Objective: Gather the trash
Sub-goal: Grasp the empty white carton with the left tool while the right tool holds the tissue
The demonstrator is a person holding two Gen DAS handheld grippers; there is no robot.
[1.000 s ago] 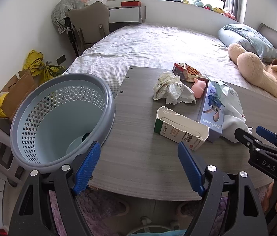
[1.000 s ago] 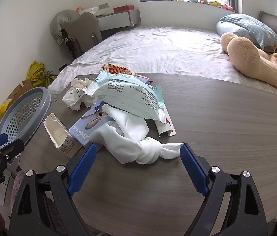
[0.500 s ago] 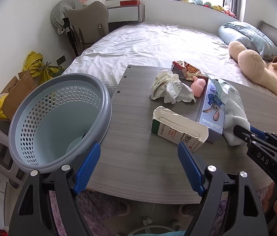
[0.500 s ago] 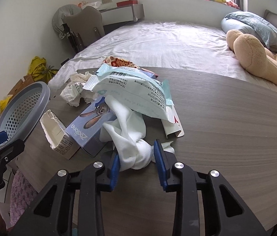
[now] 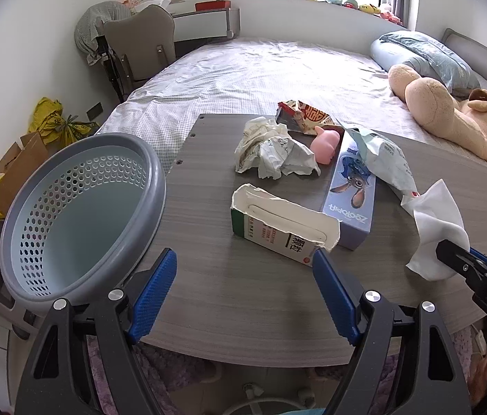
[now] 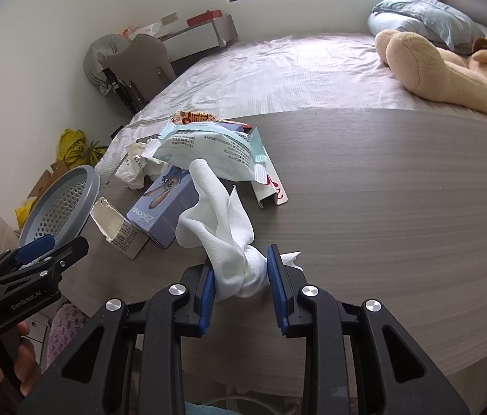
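Right wrist view: my right gripper (image 6: 241, 273) is clenched on the knotted white tissue (image 6: 229, 238) above the table (image 6: 399, 207) — lift clear, then swing over the basket (image 6: 60, 204); my left gripper (image 5: 243, 290) gapes empty.

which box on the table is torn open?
The white carton lying nearest the basket, its end ripped open. The blue rabbit-print box beside it looks intact.

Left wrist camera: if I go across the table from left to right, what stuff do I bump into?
Grey laundry basket → torn white carton → blue rabbit box → white tissue pinched in the right gripper.
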